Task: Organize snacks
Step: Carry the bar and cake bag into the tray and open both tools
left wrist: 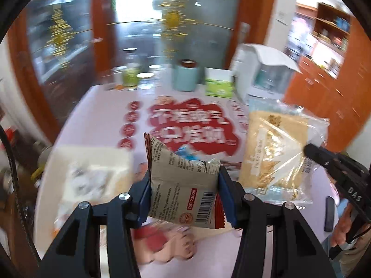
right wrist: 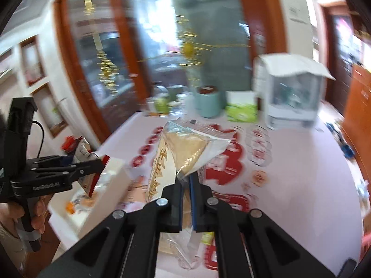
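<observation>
Mid-task, I judge: the left gripper (left wrist: pixel 184 194) clamps a brown snack packet (left wrist: pixel 183 185) at frame centre, the right gripper (right wrist: pixel 185 205) pinches a clear-wrapped pastry (right wrist: pixel 185 153) (both aloft), neither yet in the white box (right wrist: pixel 102 185) lower left.

The brown packet (left wrist: pixel 183 185) bears "ISO 22000" in white on a red tag, beside a barcode; its small print is too fine to read. The right gripper (left wrist: pixel 308 150) body shows "DAS" in the left wrist view. The left gripper (right wrist: pixel 102 162) body carries a light brand mark, too blurred to read. Large white Chinese characters on the red tablecloth (left wrist: pixel 190 125) print are blurred.
</observation>
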`<state>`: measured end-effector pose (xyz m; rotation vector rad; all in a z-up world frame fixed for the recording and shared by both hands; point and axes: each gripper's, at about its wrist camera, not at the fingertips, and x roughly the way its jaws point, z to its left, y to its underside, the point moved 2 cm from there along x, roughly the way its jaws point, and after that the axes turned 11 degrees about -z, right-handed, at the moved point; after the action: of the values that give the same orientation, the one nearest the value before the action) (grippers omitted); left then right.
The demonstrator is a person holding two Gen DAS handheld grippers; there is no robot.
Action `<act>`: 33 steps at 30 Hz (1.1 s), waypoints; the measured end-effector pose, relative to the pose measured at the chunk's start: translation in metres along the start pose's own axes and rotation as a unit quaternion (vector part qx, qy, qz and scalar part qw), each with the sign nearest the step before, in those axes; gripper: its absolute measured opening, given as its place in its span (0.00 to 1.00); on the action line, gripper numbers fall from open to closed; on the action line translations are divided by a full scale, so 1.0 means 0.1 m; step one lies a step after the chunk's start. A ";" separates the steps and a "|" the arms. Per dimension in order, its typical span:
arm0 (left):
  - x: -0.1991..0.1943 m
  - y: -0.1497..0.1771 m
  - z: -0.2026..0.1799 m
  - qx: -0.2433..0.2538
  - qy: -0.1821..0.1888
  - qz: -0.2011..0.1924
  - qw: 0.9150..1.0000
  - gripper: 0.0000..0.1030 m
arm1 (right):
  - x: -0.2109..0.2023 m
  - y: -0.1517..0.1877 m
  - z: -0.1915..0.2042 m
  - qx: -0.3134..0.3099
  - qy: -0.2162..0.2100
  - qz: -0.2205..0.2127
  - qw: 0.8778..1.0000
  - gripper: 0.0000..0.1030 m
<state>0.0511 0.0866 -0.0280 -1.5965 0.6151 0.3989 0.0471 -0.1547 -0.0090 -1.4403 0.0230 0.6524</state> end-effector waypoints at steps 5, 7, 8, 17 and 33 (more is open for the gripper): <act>-0.48 0.20 0.82 -0.062 -0.057 -0.011 0.996 0.48 | 0.14 -0.04 0.75 -0.026 -0.068 -0.002 0.997 0.04; -0.63 0.25 1.14 -0.083 -0.076 -0.021 0.993 0.48 | 0.20 -0.05 1.03 -0.036 -0.084 0.001 0.996 0.04; -0.68 0.26 1.30 -0.090 -0.085 -0.027 0.992 0.48 | 0.26 -0.07 1.22 -0.046 -0.095 0.003 0.994 0.04; -0.57 0.30 2.42 -0.072 -0.093 -0.008 0.993 0.49 | 0.83 0.01 2.36 -0.066 -0.105 0.021 0.992 0.04; 0.42 0.39 2.98 -0.082 -0.005 0.070 0.994 0.95 | 1.74 1.10 3.00 -0.060 -0.105 0.273 0.954 0.11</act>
<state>0.0912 0.3724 -0.1208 -1.7105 0.7048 0.5740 0.0350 0.1884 -0.1290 -1.4807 0.2256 1.2765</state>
